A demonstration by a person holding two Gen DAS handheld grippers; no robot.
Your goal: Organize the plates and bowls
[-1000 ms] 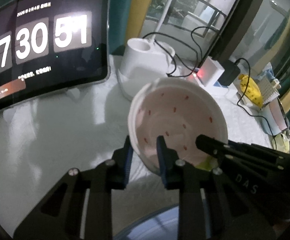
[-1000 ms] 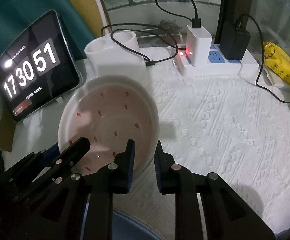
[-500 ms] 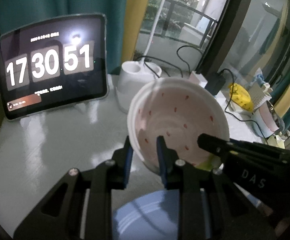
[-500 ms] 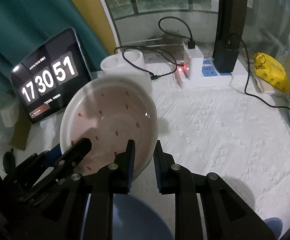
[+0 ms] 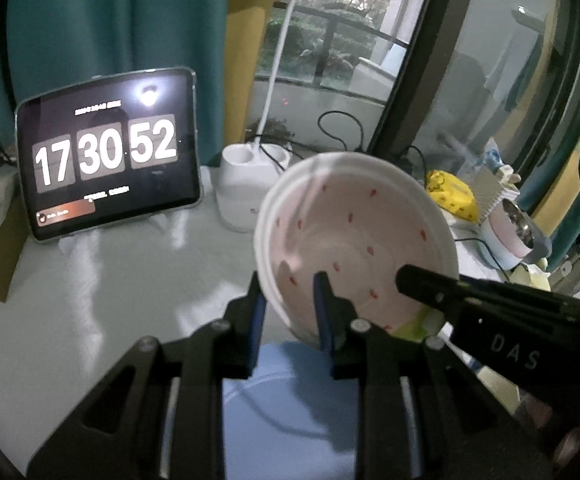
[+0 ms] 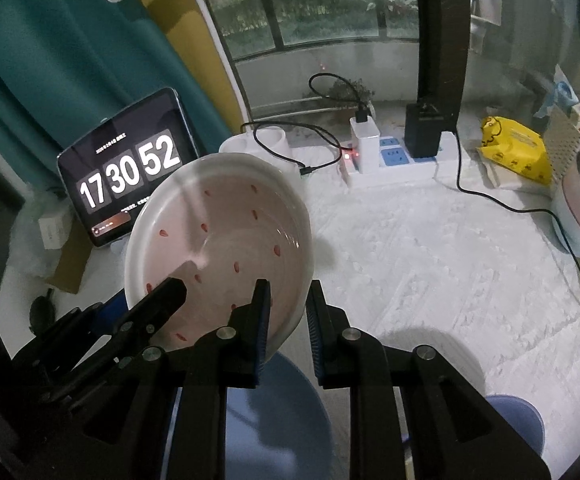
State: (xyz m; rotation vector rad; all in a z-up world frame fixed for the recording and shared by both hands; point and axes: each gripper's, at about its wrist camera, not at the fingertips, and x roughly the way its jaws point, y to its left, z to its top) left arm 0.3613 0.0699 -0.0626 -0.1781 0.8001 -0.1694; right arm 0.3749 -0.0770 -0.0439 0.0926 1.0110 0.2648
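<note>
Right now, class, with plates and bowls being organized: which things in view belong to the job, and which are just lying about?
Belong to the job:
- pink speckled bowl, gripped at its rim by both the left tongs and right tongs
- blue plate beneath it

Just lying about:
- clock tablet
- power strip
- yellow packet
- white lamp base

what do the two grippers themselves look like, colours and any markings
Both are matte black with angular, cut-out linkage arms joined by round silver screws. The left gripper and right gripper each have two flat fingers with blue pads on the inner faces. White letters "DAS" are printed on the right gripper's side, seen in the left wrist view. No cables or sleeves are visible.
</note>
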